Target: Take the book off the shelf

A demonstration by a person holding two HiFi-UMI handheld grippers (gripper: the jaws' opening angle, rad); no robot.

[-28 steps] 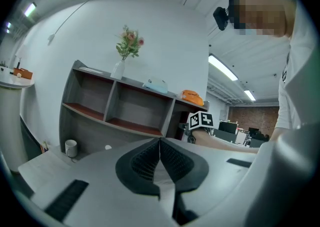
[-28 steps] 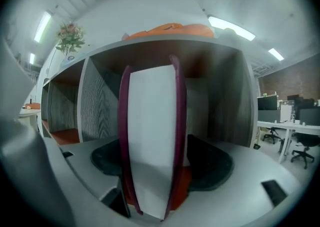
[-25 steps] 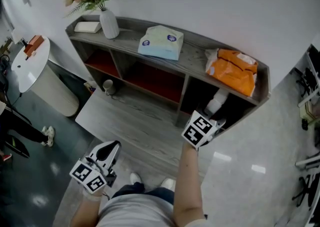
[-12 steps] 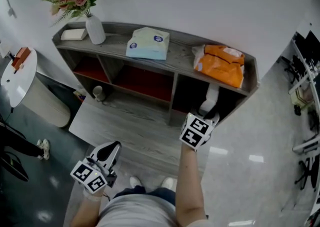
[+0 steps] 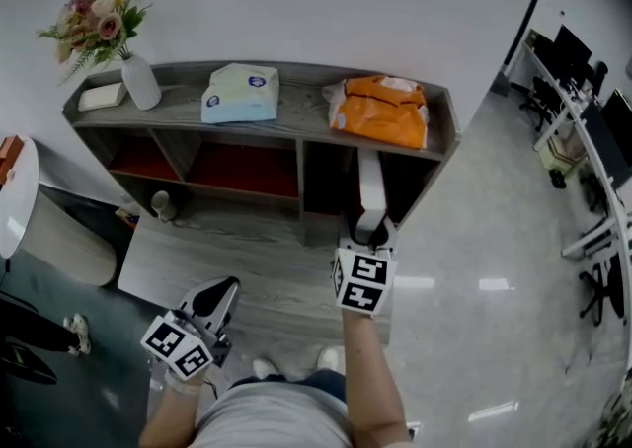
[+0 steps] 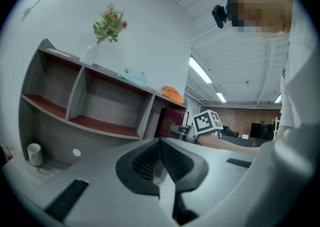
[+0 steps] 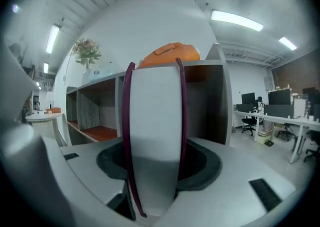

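**While the right claw is closing on the book, a slip is looming**

Because the right claw [image 5: 368, 231] is closing round the book [image 5: 370, 180], with the white page edge filling the gap and the pads coming up against the maroon covers, the grip is looking only just made. The book is standing upright at the front edge of the shelf's [image 5: 296, 118] right-end compartment, directly under the bag [image 5: 383, 112], with its pages facing outward. The left claw [image 5: 219, 300] is hanging clenched on nothing, low at the person's side and well apart from the shelf, so nothing is backing up that single hold.

The main danger is pulling too soon. If the pads are not biting firmly, the smooth covers are likely to slide between them, and the book is then tipping forward onto the floor [image 5: 484, 239]. Gripping at the page side is a second worry: the weight is hanging toward the spine, so the book may be sagging or twisting as it leaves its support. Lifting while drawing out is a third, since the top edge is sitting close beneath the board that carries the bag and could be catching there. The compartment's depths are dark, so whether anything beside the book is getting dragged along cannot be judged.
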